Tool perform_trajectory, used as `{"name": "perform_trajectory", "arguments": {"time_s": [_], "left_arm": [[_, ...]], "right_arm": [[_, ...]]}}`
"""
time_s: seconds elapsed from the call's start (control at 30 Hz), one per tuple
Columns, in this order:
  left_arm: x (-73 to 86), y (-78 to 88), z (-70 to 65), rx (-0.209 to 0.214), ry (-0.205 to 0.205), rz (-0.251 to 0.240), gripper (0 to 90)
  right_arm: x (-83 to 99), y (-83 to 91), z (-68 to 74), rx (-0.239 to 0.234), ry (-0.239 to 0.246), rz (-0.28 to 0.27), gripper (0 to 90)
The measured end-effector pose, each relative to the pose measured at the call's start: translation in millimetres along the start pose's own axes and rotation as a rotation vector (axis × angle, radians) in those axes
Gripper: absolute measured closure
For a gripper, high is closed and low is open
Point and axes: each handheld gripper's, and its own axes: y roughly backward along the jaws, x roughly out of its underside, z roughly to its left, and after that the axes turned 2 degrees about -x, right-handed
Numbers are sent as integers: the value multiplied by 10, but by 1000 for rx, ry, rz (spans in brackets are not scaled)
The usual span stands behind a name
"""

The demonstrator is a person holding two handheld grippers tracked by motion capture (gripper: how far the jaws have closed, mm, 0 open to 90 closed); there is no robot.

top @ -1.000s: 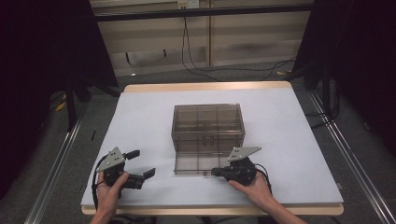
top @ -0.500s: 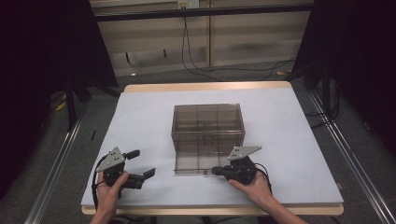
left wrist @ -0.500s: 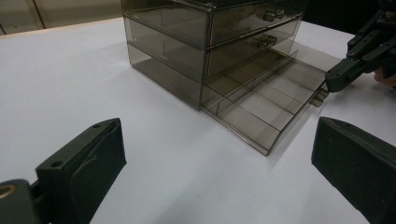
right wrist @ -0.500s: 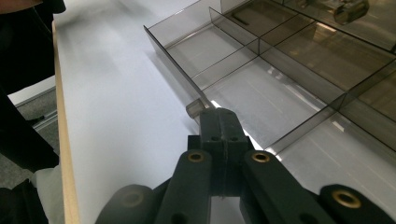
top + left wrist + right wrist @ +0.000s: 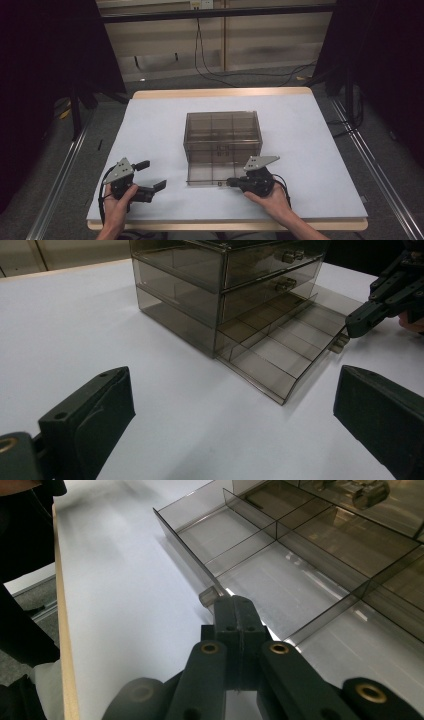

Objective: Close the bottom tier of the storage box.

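With bottom drawer (image 5: 215,175) of smoky transparent plastic drawer cabinet (image 5: 222,135) pulled out: right tongs (image 5: 231,183) closed at its front knob (image 5: 208,598), left tongs (image 5: 151,176) open, well left of cabinet. Drawer empty; filling or closing probably left.

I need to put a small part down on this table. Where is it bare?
Bare white table lies right of the drawer cabinet, left of it, and behind it. It is crowded in front: the pulled-out bottom drawer with the right gripper at its front, and the left gripper nearby.
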Motion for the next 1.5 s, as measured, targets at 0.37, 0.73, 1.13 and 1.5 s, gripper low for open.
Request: {"name": "perform_trajectory", "arguments": {"time_s": [0.37, 0.73, 1.13, 1.5], "left_arm": [[1, 1, 6, 7, -1, -4, 28], [-4, 6, 7, -4, -3, 0, 28], [-5, 9, 15, 8, -2, -11, 28], [-6, 4, 16, 10, -7, -12, 28]], "right_arm": [[-4, -7, -7, 5, -5, -5, 900], [-14, -10, 1, 14, -13, -7, 900], [-33, -20, 4, 33, -15, -8, 900], [-59, -12, -33, 35, -21, -1, 900]]}}
